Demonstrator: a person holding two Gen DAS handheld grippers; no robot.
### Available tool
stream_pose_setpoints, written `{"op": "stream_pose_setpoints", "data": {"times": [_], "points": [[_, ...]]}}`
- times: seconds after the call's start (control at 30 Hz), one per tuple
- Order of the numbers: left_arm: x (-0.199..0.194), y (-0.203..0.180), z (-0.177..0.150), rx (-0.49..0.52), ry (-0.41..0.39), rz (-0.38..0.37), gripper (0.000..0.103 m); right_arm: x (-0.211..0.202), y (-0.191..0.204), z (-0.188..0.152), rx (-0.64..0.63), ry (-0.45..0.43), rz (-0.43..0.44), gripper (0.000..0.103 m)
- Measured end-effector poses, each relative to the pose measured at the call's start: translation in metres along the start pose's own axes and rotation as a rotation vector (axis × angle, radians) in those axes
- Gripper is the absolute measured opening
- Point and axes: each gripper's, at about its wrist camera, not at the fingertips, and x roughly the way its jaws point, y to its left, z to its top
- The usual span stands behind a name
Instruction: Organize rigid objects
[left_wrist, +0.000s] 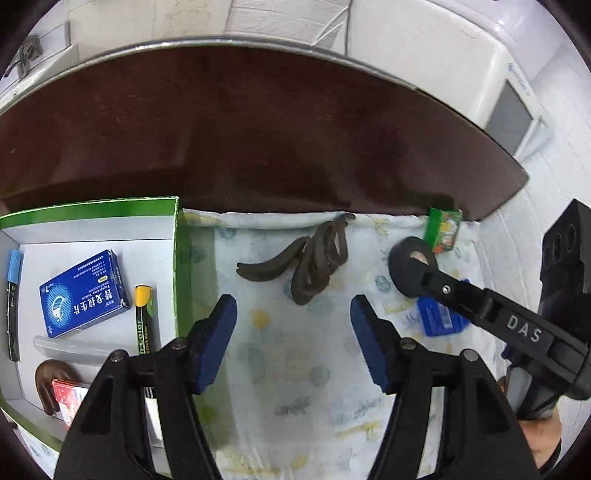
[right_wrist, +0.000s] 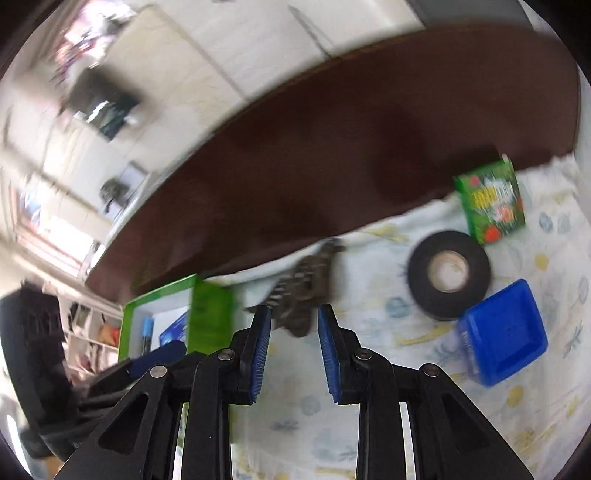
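On the patterned cloth (left_wrist: 295, 369) spread over the dark table (left_wrist: 258, 129), the left gripper (left_wrist: 293, 325) is hovering with its jaws standing wide apart and nothing between them, while the right gripper (right_wrist: 293, 354) is hanging over the same cloth with its jaws only partly open, also holding nothing. The loose items are lying ahead of both: a dark, limp coiled strap (left_wrist: 314, 258) near the cloth's far edge, a black roll of tape (right_wrist: 448, 275) lying flat to its right, a blue plastic case (right_wrist: 502, 332) touching the roll's near side, and a small green carton (right_wrist: 489, 203) just beyond the roll. The green-walled box (left_wrist: 176, 258) at the left is already holding a blue medicine carton (left_wrist: 83, 293), two markers and other small things I cannot make out. The tape roll is looking light and stiff, with a faintly tacky rim; gripping across its outer ring, or one wall through the core, should be holding it firmly. The blue case seems hard and smooth, so it may be slipping unless squeezed across its flat opposite sides.
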Motion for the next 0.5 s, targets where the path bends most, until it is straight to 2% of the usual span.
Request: {"op": "stream_pose_setpoints", "data": {"times": [0.1,0.2,0.27,0.37,0.5], "points": [[0.020,0.005,0.006,-0.120,0.026,0.015,0.063,0.016,-0.015,0.015,0.036,0.054,0.005,0.029],[0.031,0.014,0.012,-0.194,0.020,0.077,0.063,0.032,-0.020,0.029,0.051,0.077,0.026,0.029],[0.030,0.013,0.016,-0.193,-0.016,0.102,0.065,0.050,-0.019,0.033,0.073,0.091,0.017,0.029],[0.035,0.010,0.023,-0.183,-0.016,0.122,0.062,0.069,-0.023,0.036,0.099,0.106,0.013,0.029],[0.036,0.005,0.025,-0.151,0.007,0.100,0.060,0.072,-0.034,0.034,0.136,0.087,0.045,0.029]]}}
